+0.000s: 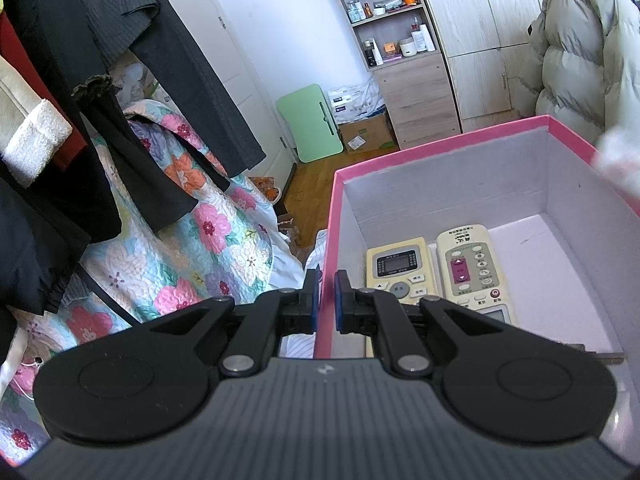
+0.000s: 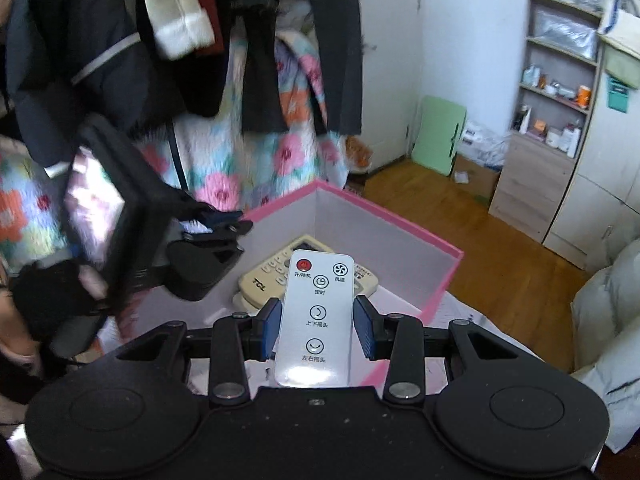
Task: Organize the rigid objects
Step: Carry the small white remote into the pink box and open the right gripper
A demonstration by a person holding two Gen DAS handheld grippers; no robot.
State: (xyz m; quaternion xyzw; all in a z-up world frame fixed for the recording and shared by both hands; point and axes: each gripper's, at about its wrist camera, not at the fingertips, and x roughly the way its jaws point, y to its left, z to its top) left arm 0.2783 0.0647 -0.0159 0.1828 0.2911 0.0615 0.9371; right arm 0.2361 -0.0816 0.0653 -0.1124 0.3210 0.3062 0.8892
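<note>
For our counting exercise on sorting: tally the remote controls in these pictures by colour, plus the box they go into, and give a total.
Cream-yellow plastic remote controls lying in the box: 2
White flat plastic remote control with a red button, between the right gripper's pads: 1
Pink-rimmed cardboard box with pale inner walls: 1
Total: 4

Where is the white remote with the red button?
In the right wrist view, the white remote sits between the right tool's fingers, above the pink box with two beige remotes.
</note>
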